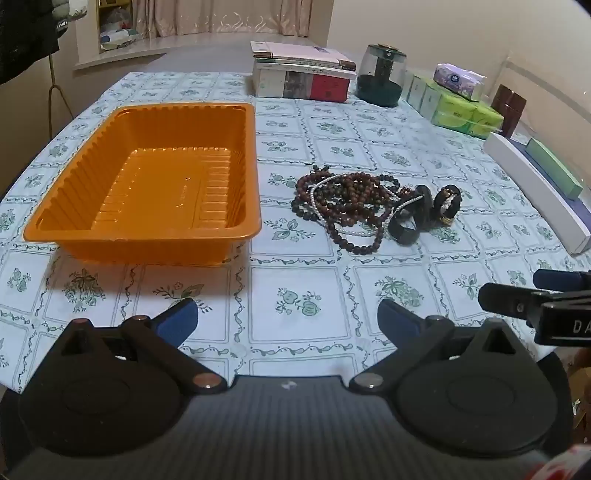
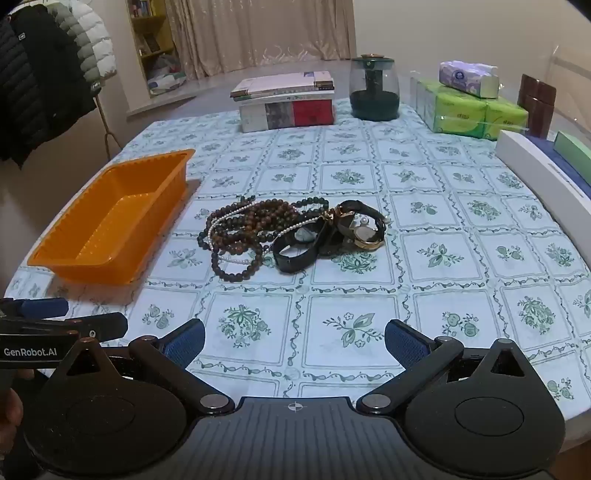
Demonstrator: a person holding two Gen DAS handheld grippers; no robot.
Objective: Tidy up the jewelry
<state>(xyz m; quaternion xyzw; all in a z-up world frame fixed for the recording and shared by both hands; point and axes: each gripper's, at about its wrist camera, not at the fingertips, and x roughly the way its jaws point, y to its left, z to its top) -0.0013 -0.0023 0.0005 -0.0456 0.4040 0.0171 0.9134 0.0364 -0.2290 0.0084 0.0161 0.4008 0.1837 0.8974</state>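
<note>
Table covered by a tablecloth (image 2: 436,206) with a green floral grid print. At far edge, centre: stack of books (image 2: 286,101). Just right of it, a dark green glass jar (image 2: 375,90). Far right corner: green tissue packs (image 2: 476,116), a purple-white tissue pack (image 2: 467,78) on top, a brown box (image 2: 535,105) behind. Along right edge: long white box (image 2: 543,173), green box (image 2: 574,157) beside it. Off the table, left: puffer jackets (image 2: 48,70) hanging; curtains (image 2: 258,33) behind.

Tray (image 1: 147,177) — glossy orange plastic.
</note>
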